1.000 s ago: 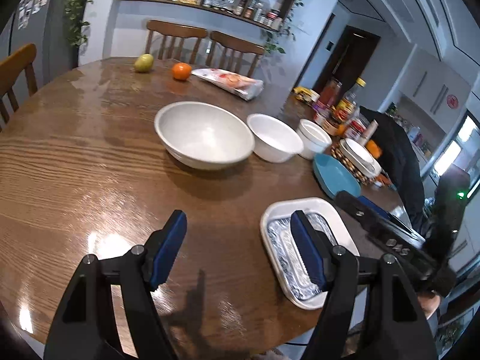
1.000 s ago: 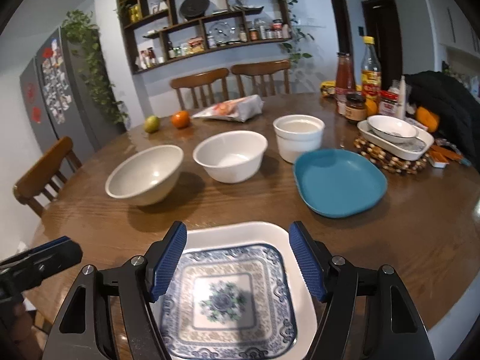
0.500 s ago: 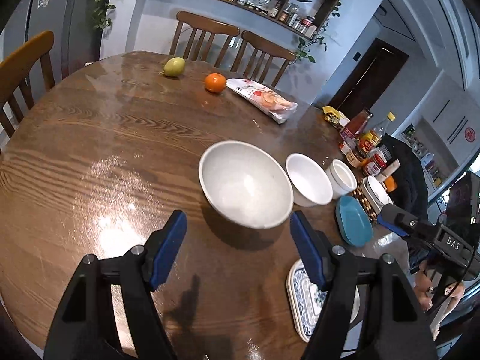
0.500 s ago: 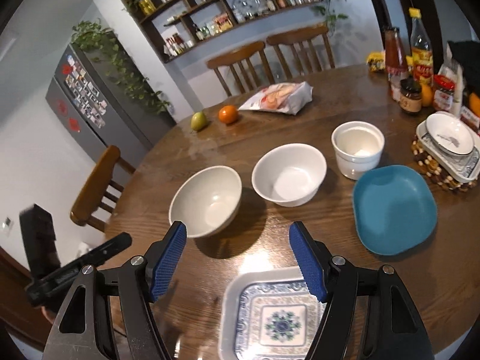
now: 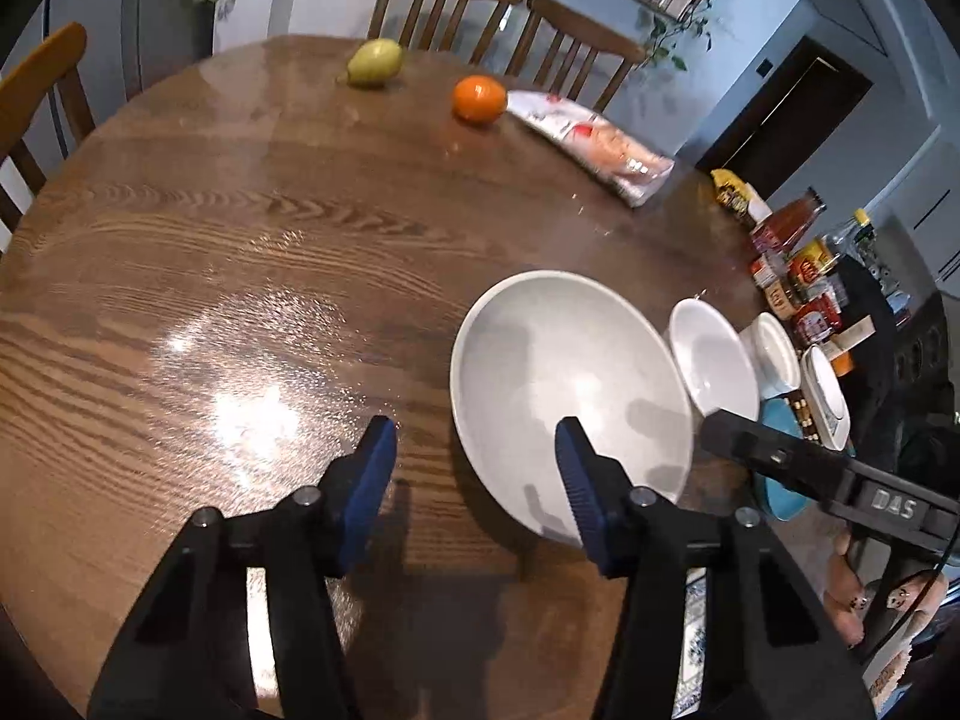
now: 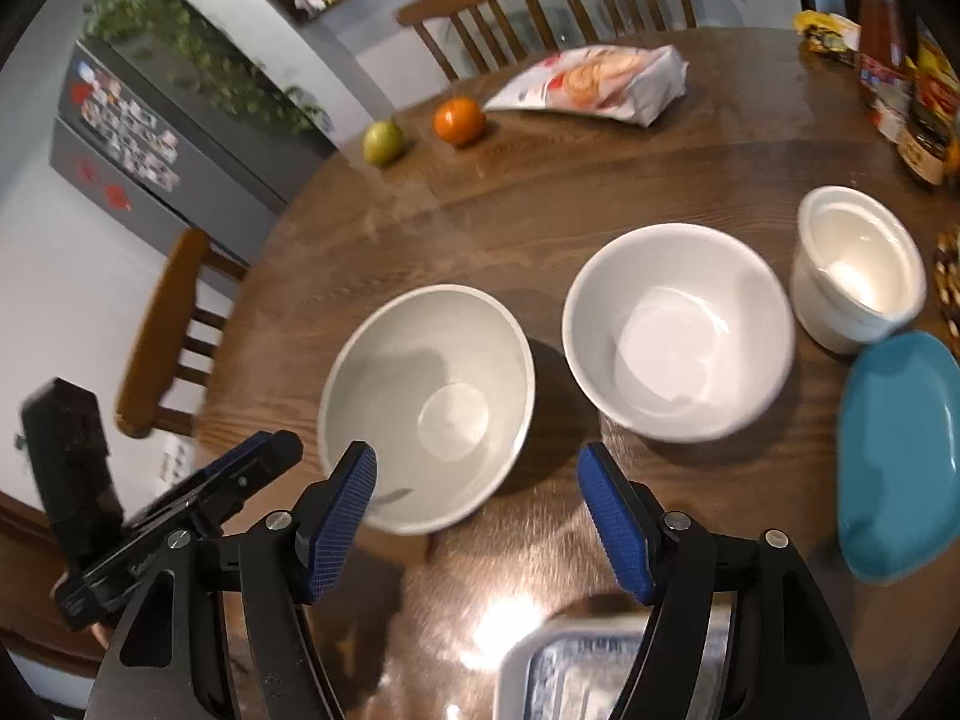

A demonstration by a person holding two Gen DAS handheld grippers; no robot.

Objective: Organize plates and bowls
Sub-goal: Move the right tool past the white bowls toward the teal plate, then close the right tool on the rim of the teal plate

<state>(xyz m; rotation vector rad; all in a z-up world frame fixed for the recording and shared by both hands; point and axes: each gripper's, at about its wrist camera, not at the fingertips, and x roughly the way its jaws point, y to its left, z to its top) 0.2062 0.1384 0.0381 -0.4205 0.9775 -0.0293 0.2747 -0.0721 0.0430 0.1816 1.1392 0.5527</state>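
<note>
A large grey-white bowl point(image 5: 570, 396) point(image 6: 429, 402) stands on the round wooden table point(image 5: 210, 252). To its right stand a white bowl point(image 6: 678, 330) point(image 5: 714, 366), a small white pot point(image 6: 858, 264), and a teal plate point(image 6: 900, 456). A blue-patterned square plate point(image 6: 588, 678) lies at the near edge. My left gripper point(image 5: 474, 492) is open and empty above the table, its right finger over the large bowl's near rim. My right gripper point(image 6: 477, 516) is open and empty above the large bowl's near right side.
A pear point(image 5: 373, 62), an orange point(image 5: 479, 99) and a snack bag point(image 5: 594, 147) lie at the table's far side. Sauce bottles and jars point(image 5: 798, 264) crowd the right edge. Wooden chairs point(image 6: 174, 330) surround the table.
Both grippers have risen and moved forward, from over the patterned plate toward the large bowl. Both stay open and empty.
</note>
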